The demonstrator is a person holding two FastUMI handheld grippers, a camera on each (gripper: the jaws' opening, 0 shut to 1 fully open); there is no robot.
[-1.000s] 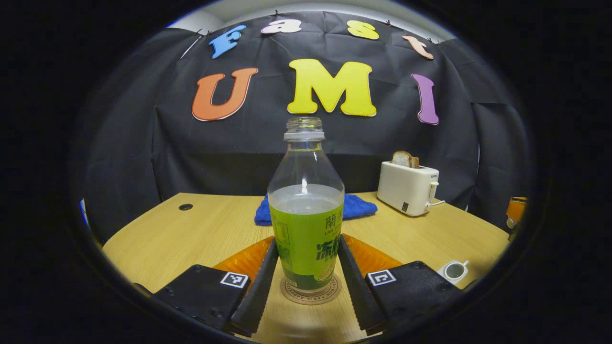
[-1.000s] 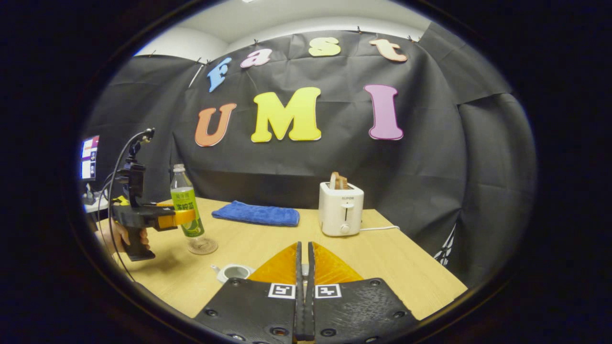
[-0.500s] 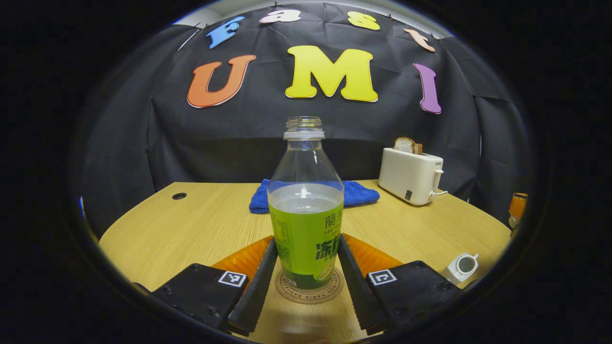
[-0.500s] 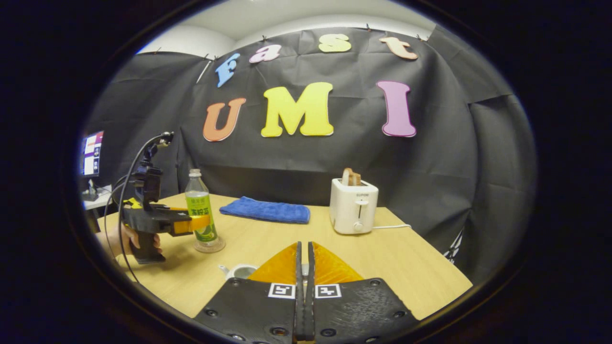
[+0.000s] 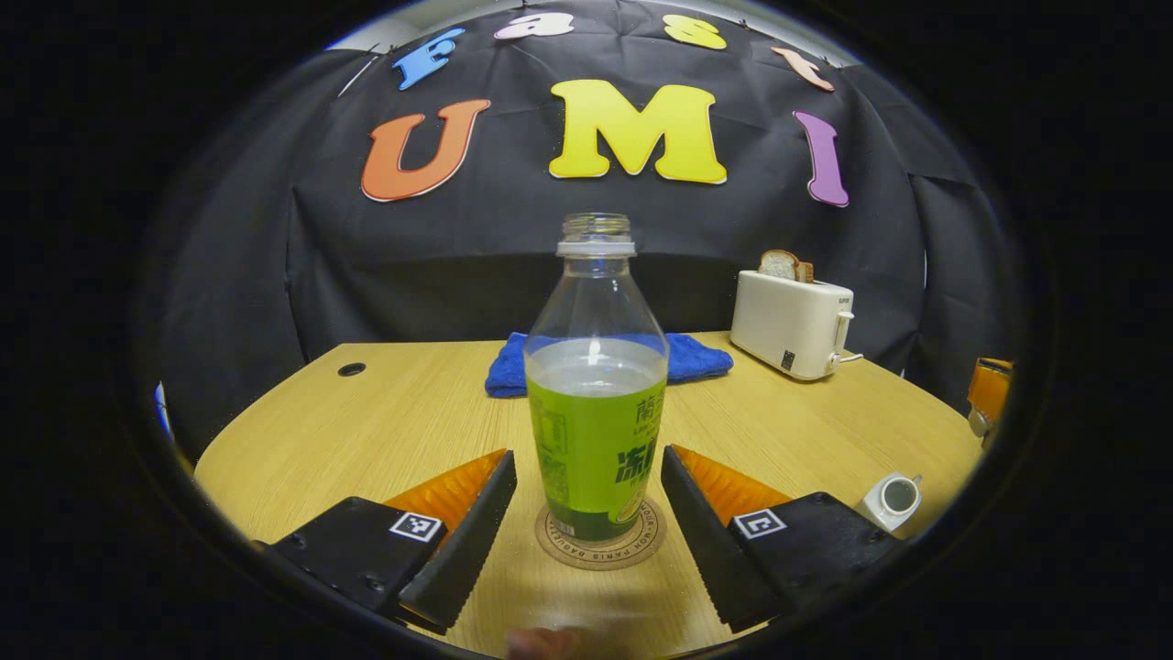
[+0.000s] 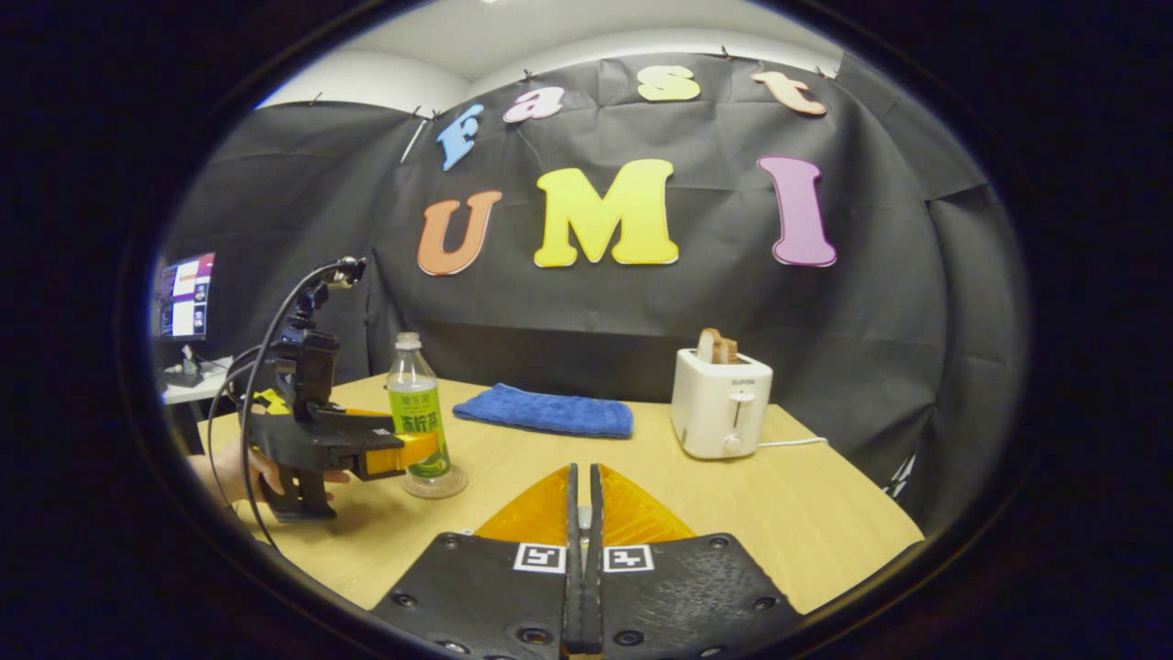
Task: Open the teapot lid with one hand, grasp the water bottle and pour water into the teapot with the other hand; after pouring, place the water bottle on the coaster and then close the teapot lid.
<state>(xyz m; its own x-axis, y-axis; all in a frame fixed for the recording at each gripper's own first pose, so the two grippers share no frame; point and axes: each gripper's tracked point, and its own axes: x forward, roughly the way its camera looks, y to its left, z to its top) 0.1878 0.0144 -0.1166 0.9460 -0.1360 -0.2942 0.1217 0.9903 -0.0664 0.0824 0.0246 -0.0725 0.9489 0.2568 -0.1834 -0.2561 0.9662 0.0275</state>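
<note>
**Bottle Seated on Coaster; Lid Closure Outstanding**

The water bottle is seen upright on the coaster, at the centre of the left gripper view. The left claw is spread wide, one finger at 9 o'clock and one at 3 o'clock of the bottle, with a clear gap on each side. The bottle is uncapped and roughly half full.

The teapot is seen at 4 o'clock of the bottle, near the desk edge, with its mouth open. The right claw is closed to a narrow slit; whether the lid is pinched between its fingers cannot be told.

The placement step is judged complete; lid closure is judged to remain.

Hazards:
- If the left claw is drawn back off-line, the bottle may be clipped by a finger and tipped. Water would be spilled, since no cap is fitted.
- If the lid is lowered off-centre, the light teapot may be pushed toward the desk edge.
</note>
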